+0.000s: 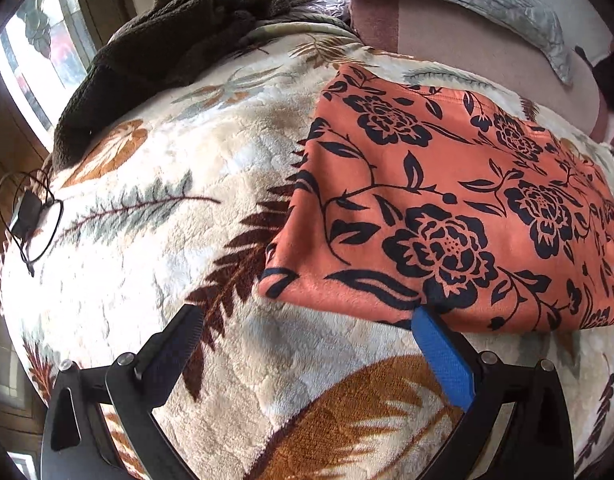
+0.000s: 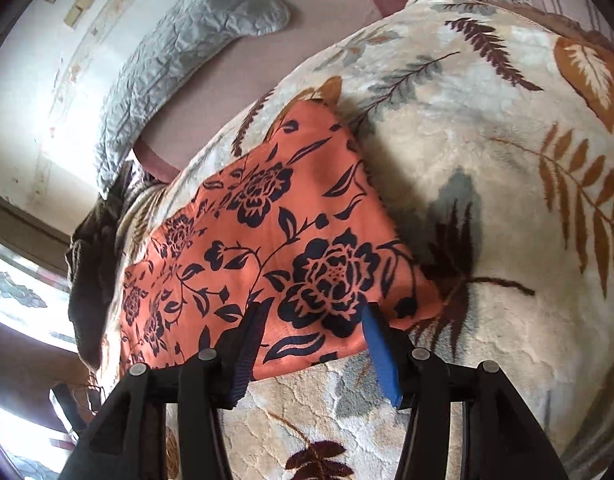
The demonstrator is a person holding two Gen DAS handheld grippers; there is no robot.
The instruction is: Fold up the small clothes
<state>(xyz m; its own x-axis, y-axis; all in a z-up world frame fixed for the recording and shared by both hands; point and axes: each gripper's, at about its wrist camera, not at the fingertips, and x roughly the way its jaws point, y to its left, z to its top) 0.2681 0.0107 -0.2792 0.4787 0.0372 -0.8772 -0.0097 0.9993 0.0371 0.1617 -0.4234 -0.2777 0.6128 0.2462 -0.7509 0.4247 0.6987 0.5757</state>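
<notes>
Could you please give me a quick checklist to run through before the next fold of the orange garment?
1. Left gripper open: ok, jaws wide, one fingertip at the garment near edge.
2. Right gripper open: ok, jaws straddle the near edge.
3. Cloth between either gripper's pads: not ok, nothing pinched yet.
4. Garment lying flat on the blanket: ok, no big wrinkles.
5. Fold path free: ok, brown fleece lies apart at the far corner.
6. Layers underneath aligned: cannot tell.
</notes>
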